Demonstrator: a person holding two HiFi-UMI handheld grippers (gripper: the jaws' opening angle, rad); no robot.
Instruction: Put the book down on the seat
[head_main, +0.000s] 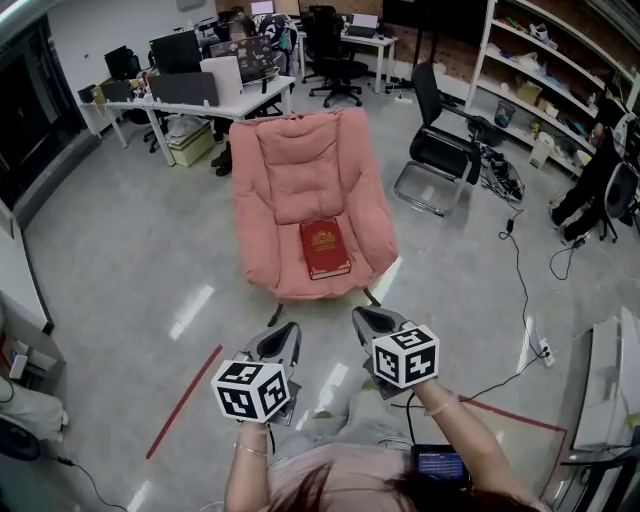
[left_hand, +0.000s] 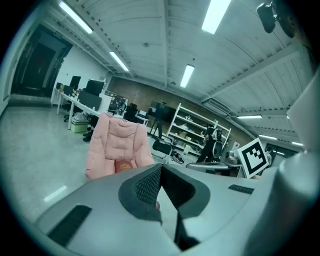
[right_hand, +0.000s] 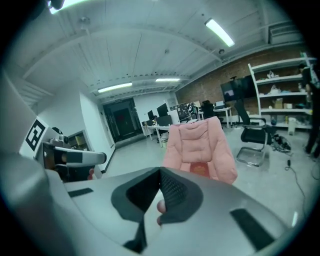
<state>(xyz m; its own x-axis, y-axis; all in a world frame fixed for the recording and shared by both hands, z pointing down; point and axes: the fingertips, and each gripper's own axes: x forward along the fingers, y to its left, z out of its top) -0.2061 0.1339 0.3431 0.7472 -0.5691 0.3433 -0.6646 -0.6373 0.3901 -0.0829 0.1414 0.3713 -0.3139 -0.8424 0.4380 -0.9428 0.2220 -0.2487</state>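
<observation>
A red book (head_main: 325, 248) with gold print lies flat on the seat of a pink padded chair (head_main: 300, 160). The same book (left_hand: 125, 165) shows small on the chair (left_hand: 117, 145) in the left gripper view, and the book (right_hand: 200, 169) rests on the chair (right_hand: 197, 145) in the right gripper view. My left gripper (head_main: 288, 328) and right gripper (head_main: 366, 314) hover side by side over the floor, short of the chair's front edge. Both are shut, jaws meeting at a point, nothing between them.
A black office chair (head_main: 445, 150) stands right of the pink chair. Desks with monitors (head_main: 200, 90) line the back, shelving (head_main: 560, 80) the right wall. Cables and a power strip (head_main: 540, 350) lie on the floor at right. A red tape line (head_main: 185, 400) marks the floor at left.
</observation>
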